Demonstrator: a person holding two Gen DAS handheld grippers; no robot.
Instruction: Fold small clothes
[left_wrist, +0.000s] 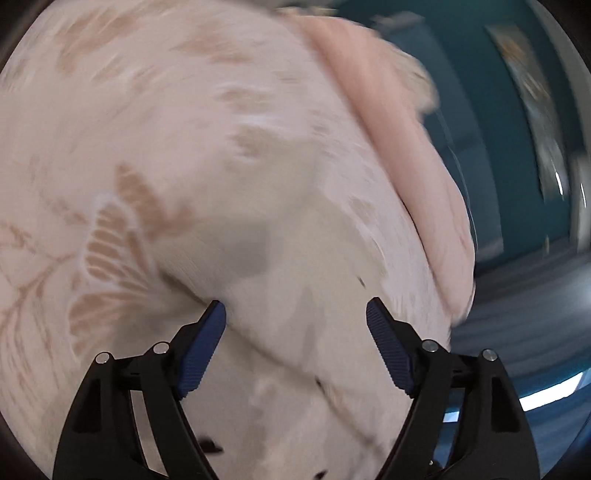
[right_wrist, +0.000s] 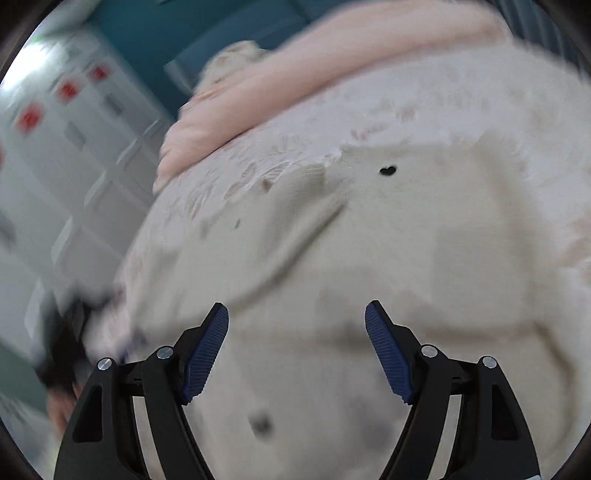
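A cream small garment with small black marks (right_wrist: 369, 258) lies on a pale bedspread with tan leaf patterns (left_wrist: 129, 147). It also shows in the left wrist view (left_wrist: 295, 295), with a fold edge running across it. My left gripper (left_wrist: 295, 314) is open just above the garment, holding nothing. My right gripper (right_wrist: 296, 314) is open over the garment's middle, holding nothing. Both views are blurred by motion.
A folded pink cloth (left_wrist: 399, 147) lies along the bed's far edge; it also shows in the right wrist view (right_wrist: 295, 85). Beyond it is a teal wall (left_wrist: 498, 110). White drawer units with red labels (right_wrist: 55, 147) stand at the left.
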